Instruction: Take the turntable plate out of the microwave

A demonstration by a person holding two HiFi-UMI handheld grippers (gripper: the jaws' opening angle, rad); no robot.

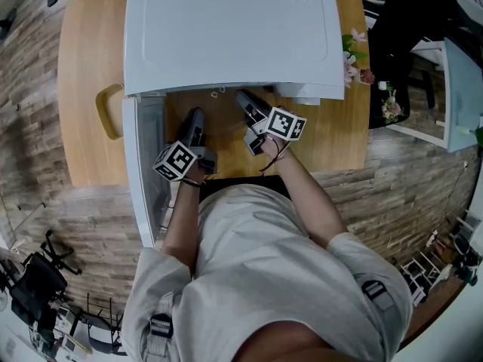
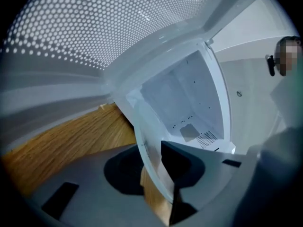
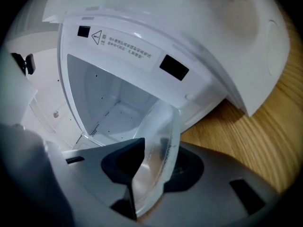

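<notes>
The clear glass turntable plate [image 2: 149, 141] hangs just outside the open white microwave [image 1: 226, 29], held by its rim on two sides. In the left gripper view my left gripper [image 2: 161, 174] is shut on the plate's near edge, with the empty cavity [image 2: 189, 103] behind it. From the other side, my right gripper [image 3: 151, 174] is shut on the rim of the same plate [image 3: 158, 150]. In the head view both grippers, left [image 1: 198, 115] and right [image 1: 243, 96], reach under the microwave's front edge; the glass itself barely shows there.
The microwave door [image 1: 143, 157] swings out to the left beside my left arm, its perforated window [image 2: 94, 27] close over the left gripper. The microwave stands on a wooden table [image 1: 83, 89]. A yellow handle [image 1: 108, 111] pokes out left; flowers [image 1: 351, 55] stand right.
</notes>
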